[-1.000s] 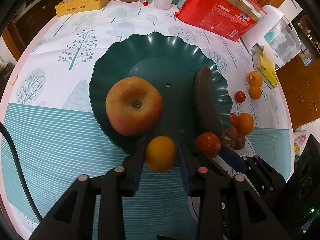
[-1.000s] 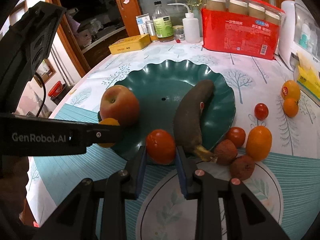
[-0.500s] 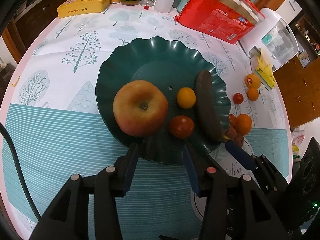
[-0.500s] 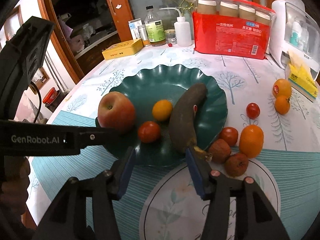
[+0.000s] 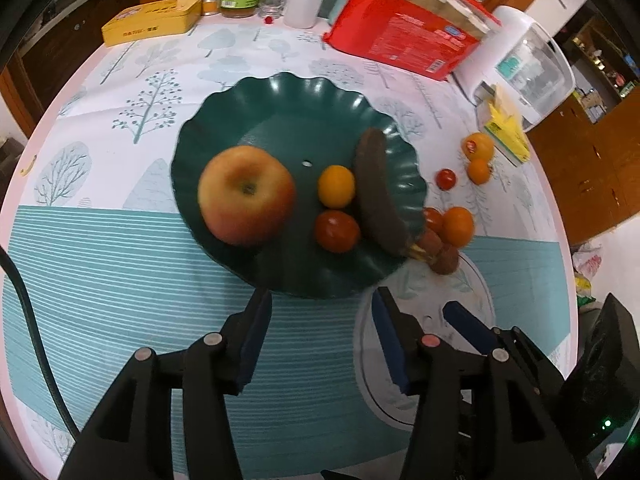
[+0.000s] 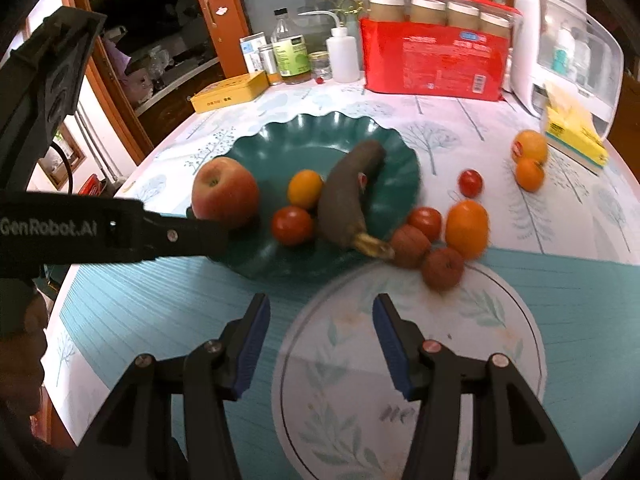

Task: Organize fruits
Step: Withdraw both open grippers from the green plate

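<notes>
A dark green scalloped plate [image 5: 288,96] [image 6: 320,132] holds a red apple [image 5: 246,196] [image 6: 225,194], a small orange [image 5: 336,186] [image 6: 305,189], a red tomato [image 5: 337,231] [image 6: 292,225] and a dark brown banana [image 5: 378,194] [image 6: 346,196]. My left gripper [image 5: 318,316] is open and empty, just short of the plate's near rim. My right gripper [image 6: 320,318] is open and empty over the tablecloth, short of the plate. Loose beside the plate lie an orange [image 6: 467,224], a tomato [image 6: 425,218] and two brown fruits [image 6: 442,266].
Further right lie a small tomato [image 6: 470,183] and two oranges [image 6: 530,152]. At the back stand a red package [image 6: 434,60], bottles [image 6: 342,58], a yellow tin [image 6: 230,92], a white appliance [image 6: 568,56] and a yellow box [image 6: 574,130].
My left gripper let go of the small orange and my right let go of the tomato; both now lie on the plate. Both grippers opened and drew back from it.
</notes>
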`<state>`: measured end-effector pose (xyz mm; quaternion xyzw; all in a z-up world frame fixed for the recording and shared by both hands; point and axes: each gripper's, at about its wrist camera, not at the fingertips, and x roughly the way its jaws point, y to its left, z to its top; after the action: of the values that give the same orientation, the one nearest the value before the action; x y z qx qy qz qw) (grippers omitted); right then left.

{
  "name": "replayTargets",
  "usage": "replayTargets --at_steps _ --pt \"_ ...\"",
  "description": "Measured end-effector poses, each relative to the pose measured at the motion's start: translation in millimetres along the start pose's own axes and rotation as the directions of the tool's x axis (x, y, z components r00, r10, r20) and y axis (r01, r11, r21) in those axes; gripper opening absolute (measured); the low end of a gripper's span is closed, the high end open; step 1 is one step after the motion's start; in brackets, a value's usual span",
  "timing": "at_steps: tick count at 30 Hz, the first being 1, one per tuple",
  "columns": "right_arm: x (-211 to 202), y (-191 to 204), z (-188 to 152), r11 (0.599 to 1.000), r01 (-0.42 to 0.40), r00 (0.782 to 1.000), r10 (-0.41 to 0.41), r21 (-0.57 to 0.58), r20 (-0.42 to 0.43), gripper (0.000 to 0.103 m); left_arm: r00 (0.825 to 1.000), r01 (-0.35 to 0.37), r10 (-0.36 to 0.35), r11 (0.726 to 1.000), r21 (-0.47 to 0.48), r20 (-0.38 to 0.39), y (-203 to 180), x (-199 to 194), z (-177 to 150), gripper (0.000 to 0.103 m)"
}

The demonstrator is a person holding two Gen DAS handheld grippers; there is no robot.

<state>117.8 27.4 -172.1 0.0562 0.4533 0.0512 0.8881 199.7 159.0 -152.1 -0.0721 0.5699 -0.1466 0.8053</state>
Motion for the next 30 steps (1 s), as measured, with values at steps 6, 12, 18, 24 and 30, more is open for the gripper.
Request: replayTargets --at_steps 6,12,18,24,30 --pt "-14 -20 -13 0.999 0.031 0.999 -0.03 0.044 -0.012 0.054 1.0 0.012 -0.012 0.999 0.04 0.001 -23 -4 -8 0.051" --pt "-30 -54 -25 0.994 0.049 0.999 -0.047 0.094 -0.016 0.054 0.999 0.033 -0.033 0.998 0.063 -0.001 -50 -6 -14 0.051" --pt "-41 -94 -33 0.986 0.052 0.997 -0.043 0.158 -0.056 0.054 1.0 0.001 -0.001 0.998 0.064 0.007 -77 -4 -18 0.054" --pt "-51 -145 -35 0.973 0.046 0.995 -0.026 0.226 -0.092 0.054 0.999 -0.037 0.037 0.998 0.046 0.007 -100 1 -21 0.059" --pt "-56 -192 -30 0.954 0.02 0.994 0.012 0.299 -0.105 0.054 0.995 -0.099 0.098 0.994 0.047 0.012 -122 11 -17 0.069"
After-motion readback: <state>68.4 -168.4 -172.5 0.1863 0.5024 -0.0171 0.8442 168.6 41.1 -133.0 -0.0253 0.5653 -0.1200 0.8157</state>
